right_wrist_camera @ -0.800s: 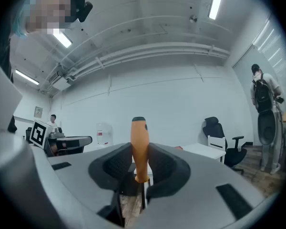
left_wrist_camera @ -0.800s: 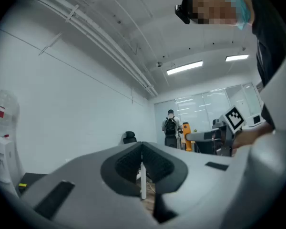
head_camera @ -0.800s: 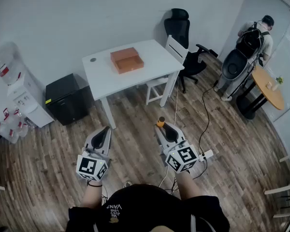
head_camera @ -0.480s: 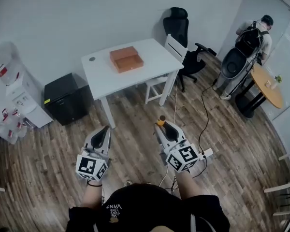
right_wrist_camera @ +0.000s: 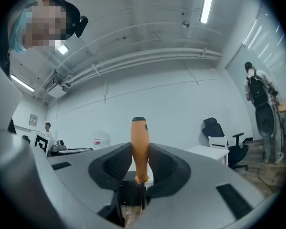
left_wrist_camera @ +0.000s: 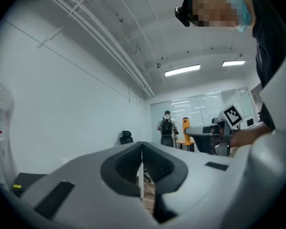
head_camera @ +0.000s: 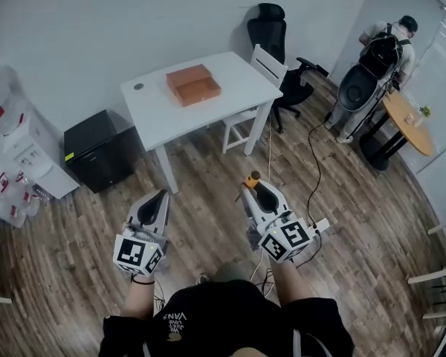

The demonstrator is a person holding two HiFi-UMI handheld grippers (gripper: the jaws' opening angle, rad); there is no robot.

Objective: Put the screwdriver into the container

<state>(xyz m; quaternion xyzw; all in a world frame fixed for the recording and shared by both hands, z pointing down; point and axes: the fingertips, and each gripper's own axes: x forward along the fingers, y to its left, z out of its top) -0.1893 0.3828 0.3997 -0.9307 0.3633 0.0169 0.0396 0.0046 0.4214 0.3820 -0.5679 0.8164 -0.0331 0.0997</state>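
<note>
Right gripper: your right gripper (head_camera: 253, 189) sits lower centre-right in the head view. Its jaws are closed partway on the screwdriver (right_wrist_camera: 139, 147), with a pad pressing each side of the orange handle.
Screwdriver: in the right gripper view the handle stands upright between the pads, its dark cap on top and clear of the jaw tips. The shaft drops behind the jaws and is mostly hidden. In the head view only the orange handle end shows past the jaw tips.
Left gripper: your left gripper (head_camera: 159, 199) sits lower centre-left, about level with the right one and well apart from it. Its jaws are together with nothing between them.
Container: the orange container (head_camera: 193, 85) is upper centre in the head view, on the white table (head_camera: 156, 117) toward its far edge. It is well apart from both grippers. You can't make out its inside from here.
Around the table: a white chair (head_camera: 267, 65) stands at its right end. A black office chair (head_camera: 273, 32) is behind that, by the wall. A black cabinet (head_camera: 97, 151) is on the floor to the left.
Upper right: a person with a backpack (head_camera: 383, 50) stands back turned, beside a round wooden table (head_camera: 409, 121).
Floor: wood planks (head_camera: 208, 222) lie under both grippers.
</note>
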